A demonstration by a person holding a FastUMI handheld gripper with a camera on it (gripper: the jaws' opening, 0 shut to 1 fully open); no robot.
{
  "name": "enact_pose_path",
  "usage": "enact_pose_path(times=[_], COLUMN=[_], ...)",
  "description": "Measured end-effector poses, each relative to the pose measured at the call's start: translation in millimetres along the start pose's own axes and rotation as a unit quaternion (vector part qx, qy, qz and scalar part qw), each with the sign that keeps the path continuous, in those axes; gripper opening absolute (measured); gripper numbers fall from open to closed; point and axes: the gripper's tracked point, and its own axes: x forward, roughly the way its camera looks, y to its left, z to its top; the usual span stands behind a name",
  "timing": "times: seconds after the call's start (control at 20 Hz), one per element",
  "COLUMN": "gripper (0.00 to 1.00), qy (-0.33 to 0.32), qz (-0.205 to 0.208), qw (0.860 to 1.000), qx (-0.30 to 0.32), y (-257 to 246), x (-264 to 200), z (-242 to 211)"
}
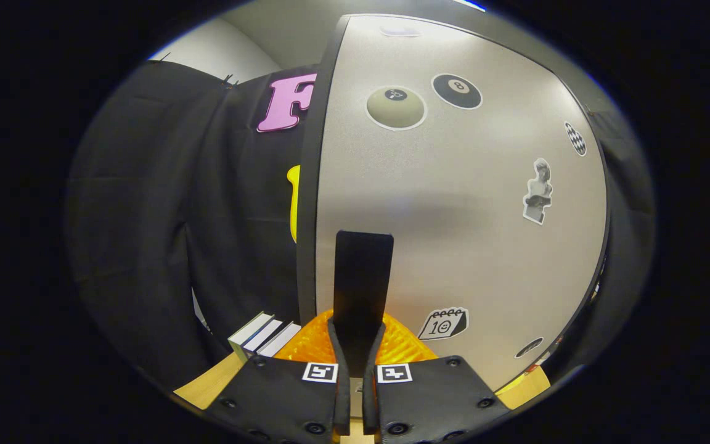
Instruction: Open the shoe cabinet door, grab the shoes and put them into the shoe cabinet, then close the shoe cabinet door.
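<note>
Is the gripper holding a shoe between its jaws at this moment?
No. The gripper has its jaws closed on a flat black handle in front of the grey cabinet door; no shoe is between them.

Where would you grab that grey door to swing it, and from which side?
Take the black handle. It is a thin, flat tab standing out from the door, whose face is otherwise smooth and offers nothing to pinch. Come straight at the front, one finger on each flat side. The gripper appears to be doing just that, shut on the tab's lower part.
</note>
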Motion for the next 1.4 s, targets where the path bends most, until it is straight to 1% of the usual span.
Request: enact_pose_path(times=[0.45,0.65,0.75,0.9,1.0,1.25,1.4], gripper=[0.09,0.09,0.09,0.09,0.09,0.09,0.09], qy=[0.005,0.010,0.010,-0.007,-0.015,-0.010,-0.012], qz=[-0.002,0.004,0.014,0.039,0.051,0.072,0.079], qw=[1.000,1.000,1.000,0.999,0.999,0.997,0.997], qx=[-0.004,0.000,0.002,0.014,0.009,0.005,0.008], y=[-1,0,0,2,-1,-28,-44], x=[-9,-14,-21,-47,-67,-120,-145], z=[-1,-1,-1,-1,1,-8,-11])
